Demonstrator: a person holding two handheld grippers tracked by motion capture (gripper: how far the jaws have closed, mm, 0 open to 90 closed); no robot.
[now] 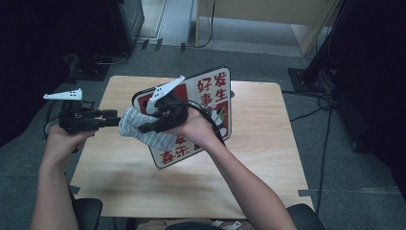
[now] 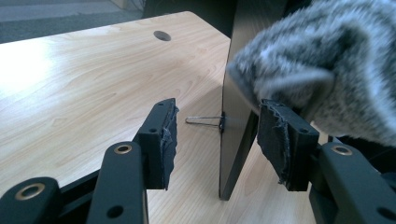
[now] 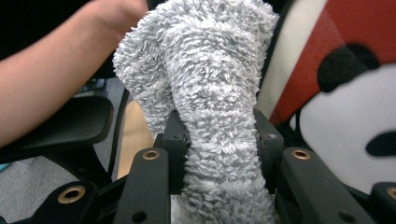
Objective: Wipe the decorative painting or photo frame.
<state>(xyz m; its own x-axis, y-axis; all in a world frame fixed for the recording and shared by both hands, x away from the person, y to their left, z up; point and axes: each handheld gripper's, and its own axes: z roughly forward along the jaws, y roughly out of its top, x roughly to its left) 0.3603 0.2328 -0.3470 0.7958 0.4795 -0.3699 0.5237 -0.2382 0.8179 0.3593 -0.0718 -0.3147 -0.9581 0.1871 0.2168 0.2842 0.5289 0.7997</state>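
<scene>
I am holding the right gripper (image 1: 143, 128) over the middle of the wooden table (image 1: 249, 158), and its 2 jaws are pressing in on a fluffy grey cloth (image 1: 143, 128). In the right gripper view the cloth (image 3: 210, 116) is bulging out above and below the pinch, with the jaws squeezing it from both sides at the gripper's tip (image 3: 219, 154). The cloth is hanging in the air just in front of the picture board (image 1: 206, 103), a white and red panel with red characters and a panda on it, which is standing tilted on the table. In the right gripper view the board (image 3: 341, 84) is sitting right behind the cloth, though I cannot tell whether the 2 are touching.

I am keeping the left gripper (image 1: 117, 120) at the left side of the table, pointing right toward the cloth. Its jaws are standing wide apart and gripping nothing. In the left gripper view this gripper (image 2: 217, 140) is lining up with the thin near edge of the board (image 2: 236, 140), which is falling between the 2 pads, while the cloth (image 2: 322, 65) is looming just above the right pad (image 2: 280, 140). The tabletop (image 2: 93, 84) is stretching away on the left.
</scene>
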